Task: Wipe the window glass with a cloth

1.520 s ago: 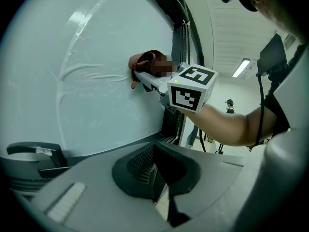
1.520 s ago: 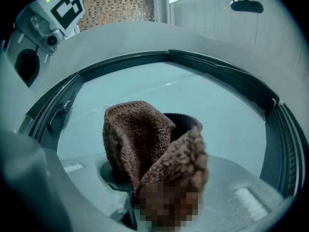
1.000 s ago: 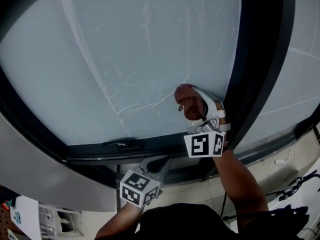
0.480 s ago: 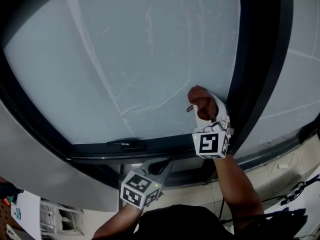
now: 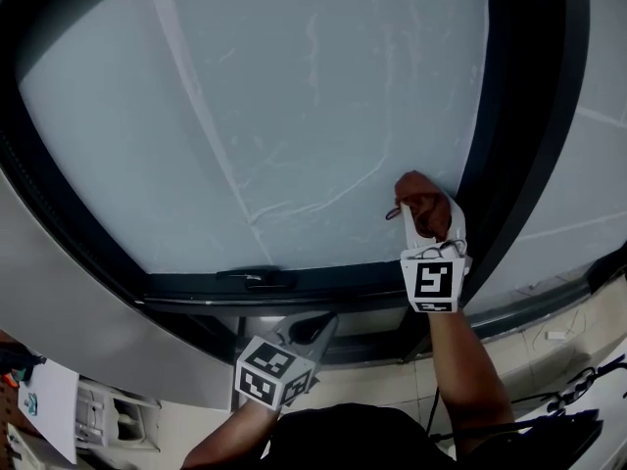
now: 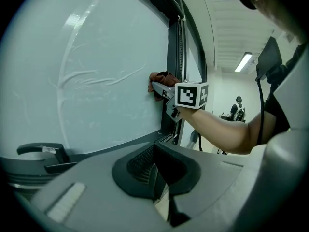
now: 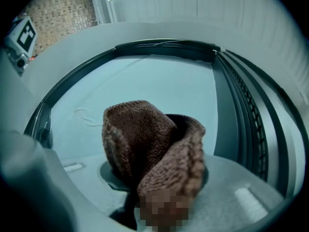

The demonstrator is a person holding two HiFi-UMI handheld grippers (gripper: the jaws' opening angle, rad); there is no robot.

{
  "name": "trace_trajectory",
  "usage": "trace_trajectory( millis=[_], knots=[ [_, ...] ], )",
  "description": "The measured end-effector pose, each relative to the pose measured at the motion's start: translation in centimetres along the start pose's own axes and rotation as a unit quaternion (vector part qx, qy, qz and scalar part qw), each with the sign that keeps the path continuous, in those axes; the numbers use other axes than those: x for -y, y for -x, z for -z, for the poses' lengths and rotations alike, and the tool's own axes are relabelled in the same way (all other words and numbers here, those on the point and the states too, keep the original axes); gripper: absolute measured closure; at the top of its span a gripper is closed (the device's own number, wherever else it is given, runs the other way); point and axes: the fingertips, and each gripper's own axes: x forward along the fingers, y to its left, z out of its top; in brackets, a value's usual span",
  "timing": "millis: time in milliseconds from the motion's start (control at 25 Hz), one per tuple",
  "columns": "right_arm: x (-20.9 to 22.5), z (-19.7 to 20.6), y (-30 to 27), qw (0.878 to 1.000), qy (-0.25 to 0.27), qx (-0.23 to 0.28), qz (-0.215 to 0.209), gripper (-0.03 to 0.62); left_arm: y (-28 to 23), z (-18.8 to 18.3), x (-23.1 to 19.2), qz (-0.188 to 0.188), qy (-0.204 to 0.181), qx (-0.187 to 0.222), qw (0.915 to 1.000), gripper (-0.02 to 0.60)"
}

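The right gripper [image 5: 427, 215] pinches the brown cloth [image 5: 415, 194] against the window glass [image 5: 294, 116] near its right frame [image 5: 511, 145], while the left gripper [image 5: 319, 323], jaws pressed together, sits nearer.

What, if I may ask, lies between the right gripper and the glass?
The brown cloth, gripped by the right gripper, touches the glass in the left gripper view.

Brown knit cloth [image 5: 421, 207] on the window glass [image 5: 294, 116]
Cloth's all bunched up, pressed onto the pale, streaky glass low at its right edge, just beside the dark frame [image 5: 509, 135].
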Motion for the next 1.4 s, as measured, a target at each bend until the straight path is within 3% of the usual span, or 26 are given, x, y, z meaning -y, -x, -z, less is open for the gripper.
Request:
trace_trajectory(
  millis=[480, 720, 840, 920, 1040, 1200, 1400],
  knots=[
    [0.0, 0.0, 0.1, 1.0, -0.025, 0.005, -0.002, 0.471, 2.5, 1.3, -1.3, -0.03, 0.039, 0.02, 0.9986, 0.565],
    [0.0, -0.2, 0.0, 0.999, -0.047, -0.016, -0.023, 0.471, 4.8, 2.4, -2.5, -0.054, 0.053, 0.024, 0.9968, 0.565],
    [-1.3, -0.9, 0.6, 0.994, -0.084, -0.017, -0.064, 0.47, 6.2, 2.8, -3.0, -0.055, 0.052, 0.025, 0.9968, 0.565],
    [-3.3, -2.4, 2.0, 0.981, -0.153, 0.009, -0.122, 0.47, 7.3, 3.2, -3.3, -0.053, 0.049, 0.026, 0.9971, 0.565],
    [-6.9, -3.8, 5.4, 0.95, -0.246, 0.018, -0.193, 0.47, 9.6, 3.7, -3.8, -0.048, 0.046, 0.029, 0.9974, 0.565],
    [-12.6, -3.3, 10.7, 0.935, -0.28, -0.037, -0.215, 0.47, 13.1, 5.5, -5.3, -0.04, 0.05, 0.023, 0.9977, 0.565],
    [-21.1, -2.9, 18.5, 0.89, -0.375, -0.119, -0.232, 0.467, 17.3, 7.8, -6.1, -0.02, 0.058, 0.02, 0.9979, 0.565]
  ],
)
